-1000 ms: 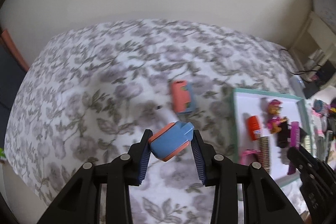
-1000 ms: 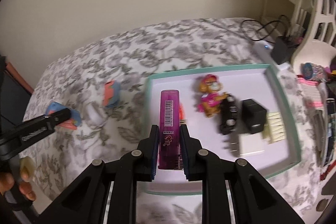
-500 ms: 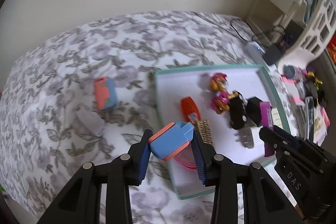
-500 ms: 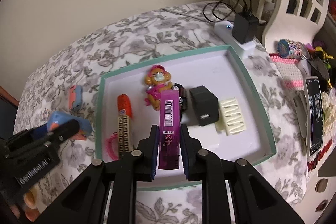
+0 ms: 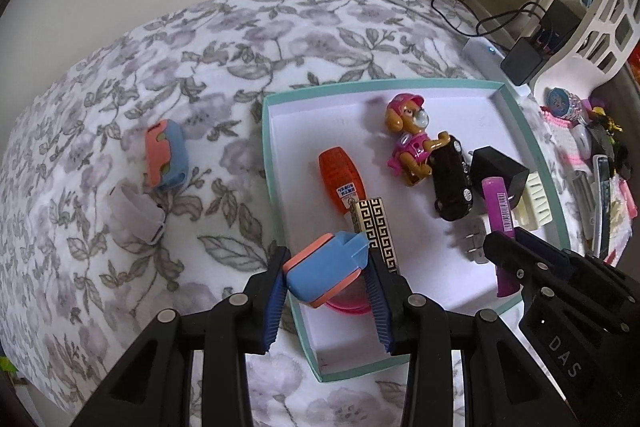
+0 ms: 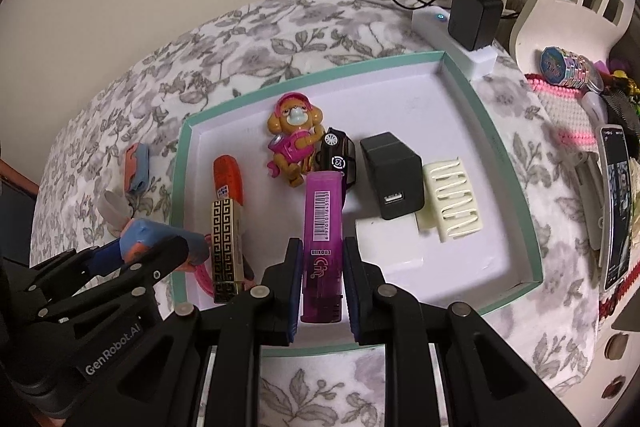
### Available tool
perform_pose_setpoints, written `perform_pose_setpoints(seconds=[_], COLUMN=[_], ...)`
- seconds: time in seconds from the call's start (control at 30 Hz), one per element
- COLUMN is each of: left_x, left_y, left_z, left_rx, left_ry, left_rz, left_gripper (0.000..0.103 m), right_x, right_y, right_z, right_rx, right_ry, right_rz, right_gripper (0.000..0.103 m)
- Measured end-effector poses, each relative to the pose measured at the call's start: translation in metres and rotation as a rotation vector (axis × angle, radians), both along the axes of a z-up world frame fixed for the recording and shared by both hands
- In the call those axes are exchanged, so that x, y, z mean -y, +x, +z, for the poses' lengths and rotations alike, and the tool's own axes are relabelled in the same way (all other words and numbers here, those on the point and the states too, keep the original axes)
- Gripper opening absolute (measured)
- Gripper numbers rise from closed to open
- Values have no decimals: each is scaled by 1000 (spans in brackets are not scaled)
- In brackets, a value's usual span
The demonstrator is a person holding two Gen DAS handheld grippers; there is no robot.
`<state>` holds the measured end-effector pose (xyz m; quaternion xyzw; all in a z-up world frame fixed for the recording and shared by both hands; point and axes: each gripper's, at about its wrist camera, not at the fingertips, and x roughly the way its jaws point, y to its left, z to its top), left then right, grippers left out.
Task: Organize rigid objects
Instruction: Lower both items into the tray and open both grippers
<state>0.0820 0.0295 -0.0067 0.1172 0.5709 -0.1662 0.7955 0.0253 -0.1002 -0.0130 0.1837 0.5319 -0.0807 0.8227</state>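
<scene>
Left hand-held gripper (image 5: 326, 277): clamps blue-and-coral plastic block (image 5: 324, 273) above teal-rimmed white tray (image 5: 532, 155), near-left corner. Right hand-held gripper (image 6: 320, 271): clamps translucent purple lighter (image 6: 322, 239) over tray's near edge.

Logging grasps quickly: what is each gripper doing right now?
Left gripper: shut on the blue and orange toy block.
Right gripper: shut on the purple lighter, above the teal tray.

Soft floral cloth bedspread (image 5: 280, 39); matt card tray (image 6: 472, 131) (teal rim); glossy translucent purple plastic lighter (image 6: 322, 227); shiny black toy car (image 5: 454, 183); matt black charger (image 6: 394, 175).
</scene>
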Motion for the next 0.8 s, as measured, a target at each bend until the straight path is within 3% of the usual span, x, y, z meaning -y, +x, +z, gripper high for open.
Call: perform_pose_setpoints(seconds=[0.43, 0.8], left_x=[9, 5], left_y=[2, 3], left_z=[-19, -7], left_rx=[-34, -9], left_ry=[23, 9], left_rz=[1, 13], left_gripper=[41, 43], right_x=[1, 2], right_y=[4, 2], right_z=[-13, -3], right_rx=[-35, 0], right_ry=[18, 6], right_rz=[-9, -16], right_gripper=[21, 21])
